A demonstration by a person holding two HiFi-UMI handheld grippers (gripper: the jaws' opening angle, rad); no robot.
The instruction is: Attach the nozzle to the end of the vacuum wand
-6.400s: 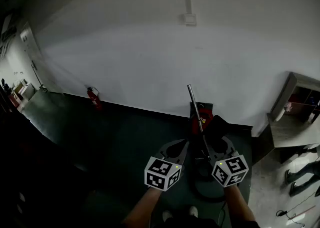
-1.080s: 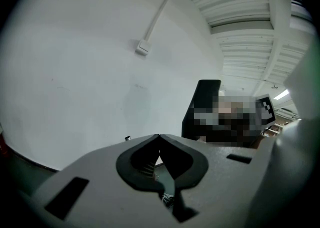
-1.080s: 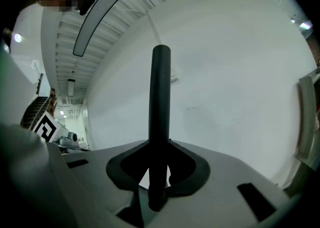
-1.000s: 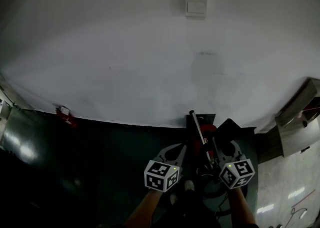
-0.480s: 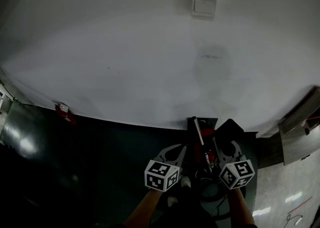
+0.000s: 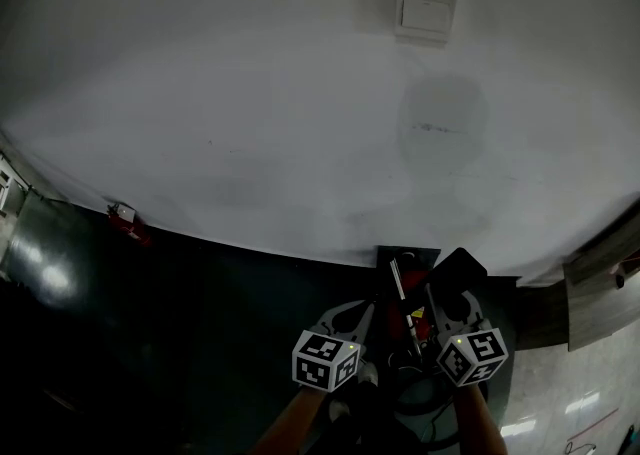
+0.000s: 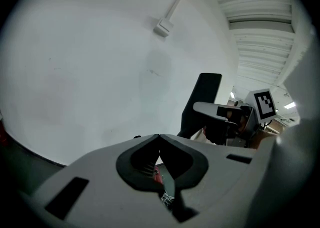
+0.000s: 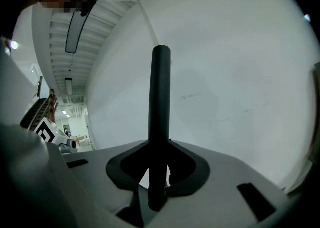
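The black nozzle (image 8: 161, 101) stands straight up between the jaws of my right gripper (image 8: 160, 144), which is shut on it. In the head view that nozzle (image 6: 457, 275) rises from the right gripper (image 6: 452, 305), just right of the metal vacuum wand (image 6: 398, 279). The wand slants up from the red vacuum body (image 6: 412, 321) by the wall. My left gripper (image 6: 366, 309) hangs just left of the wand. Its jaws (image 7: 159, 137) meet tip to tip with nothing held. From the left gripper view the nozzle (image 7: 204, 99) and right gripper (image 7: 235, 121) show to the right.
A white wall fills most of the view, with a switch box (image 6: 425, 10) high up. A red fire extinguisher (image 6: 128, 226) sits at the wall's foot, far left. Dark hose loops (image 6: 420, 383) lie on the green floor by the vacuum. A shelf unit (image 6: 603, 281) stands at right.
Both grippers have moved closer to the wall and a little lower, the right one still carrying the nozzle. The wand looks shorter and the wall fills more of the head view.
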